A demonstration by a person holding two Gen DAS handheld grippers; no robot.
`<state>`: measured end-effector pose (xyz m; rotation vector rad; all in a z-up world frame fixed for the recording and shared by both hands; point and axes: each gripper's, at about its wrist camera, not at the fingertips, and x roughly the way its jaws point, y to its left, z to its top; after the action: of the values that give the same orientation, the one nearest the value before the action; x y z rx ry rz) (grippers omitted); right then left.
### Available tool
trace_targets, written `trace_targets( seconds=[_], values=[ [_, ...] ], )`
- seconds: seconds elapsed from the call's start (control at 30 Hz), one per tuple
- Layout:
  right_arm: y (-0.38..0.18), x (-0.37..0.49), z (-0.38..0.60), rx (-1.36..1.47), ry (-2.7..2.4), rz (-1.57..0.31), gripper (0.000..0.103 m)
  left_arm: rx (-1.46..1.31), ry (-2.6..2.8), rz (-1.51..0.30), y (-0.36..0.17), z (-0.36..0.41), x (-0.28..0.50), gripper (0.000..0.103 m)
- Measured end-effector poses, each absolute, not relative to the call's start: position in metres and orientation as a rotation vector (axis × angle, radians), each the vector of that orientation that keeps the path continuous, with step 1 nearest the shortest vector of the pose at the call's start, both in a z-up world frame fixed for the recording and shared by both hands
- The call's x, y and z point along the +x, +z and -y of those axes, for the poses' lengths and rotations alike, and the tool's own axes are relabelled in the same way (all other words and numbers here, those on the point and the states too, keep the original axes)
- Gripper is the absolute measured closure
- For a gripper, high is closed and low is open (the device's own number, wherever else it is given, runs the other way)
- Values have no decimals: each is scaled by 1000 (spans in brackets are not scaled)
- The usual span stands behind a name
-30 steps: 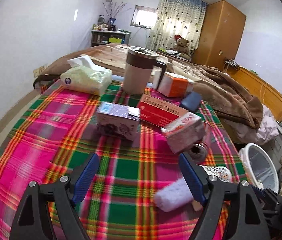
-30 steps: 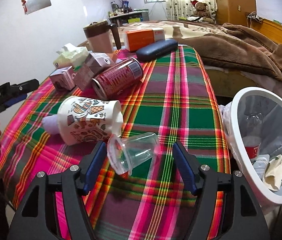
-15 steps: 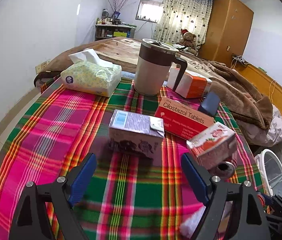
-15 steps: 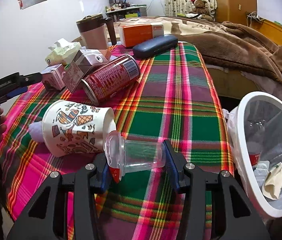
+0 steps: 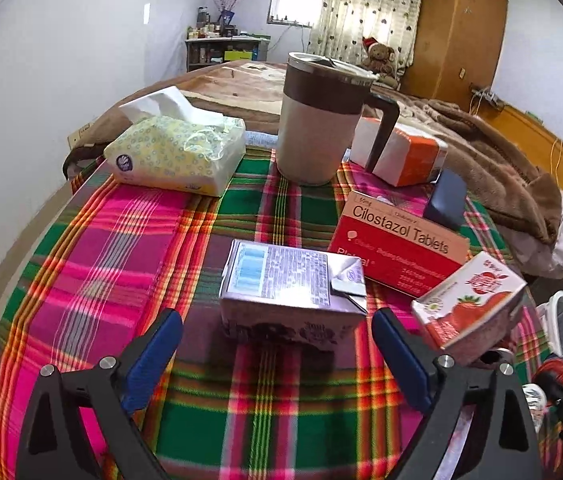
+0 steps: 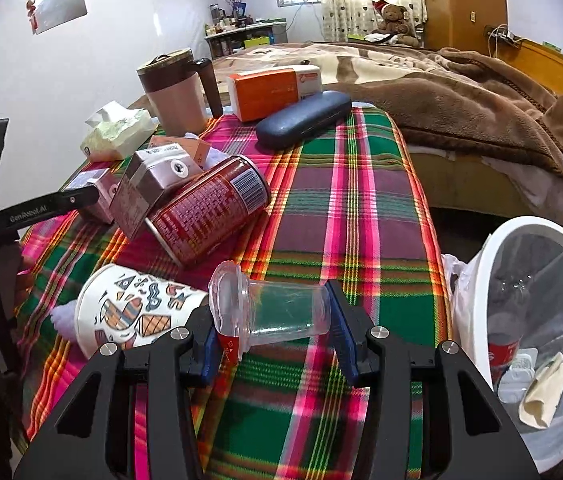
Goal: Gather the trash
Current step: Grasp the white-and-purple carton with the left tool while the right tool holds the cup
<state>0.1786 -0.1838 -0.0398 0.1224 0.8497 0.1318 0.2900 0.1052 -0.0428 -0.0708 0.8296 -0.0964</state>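
Right gripper point(image 6: 277, 320) is clamped on a thin clear cup point(image 6: 271, 310) lying on the counter; crushing or slipping is risked. Left gripper point(image 5: 277, 338) is held apart before a carton point(image 5: 289, 294); the bin point(image 6: 537, 320) stands to the right.

Right of the left gripper point(image 5: 275, 338), the strawberry carton point(image 5: 471, 306) hides most of a can. The bin point(image 6: 537, 344) beside the right gripper point(image 6: 277, 322) is cut off by the picture's edge; its contents are indistinct.
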Motion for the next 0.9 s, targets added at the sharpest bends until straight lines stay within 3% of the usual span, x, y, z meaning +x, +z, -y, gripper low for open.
trace_targets(
  seconds=[0.33, 0.5, 0.57, 0.9],
  values=[
    [-41, 188, 183, 124, 143, -856, 56, -41, -89, -843, -51, -101, 310, 7],
    [-42, 189, 184, 129, 147, -858, 56, -59, -104, -843, -52, -101, 310, 19],
    [-42, 190, 184, 129, 149, -857, 56, -64, -115, -855, -53, -101, 311, 29],
    [-36, 187, 187, 140, 146, -836, 56, -44, -113, -832, -43, -98, 295, 29]
  ],
)
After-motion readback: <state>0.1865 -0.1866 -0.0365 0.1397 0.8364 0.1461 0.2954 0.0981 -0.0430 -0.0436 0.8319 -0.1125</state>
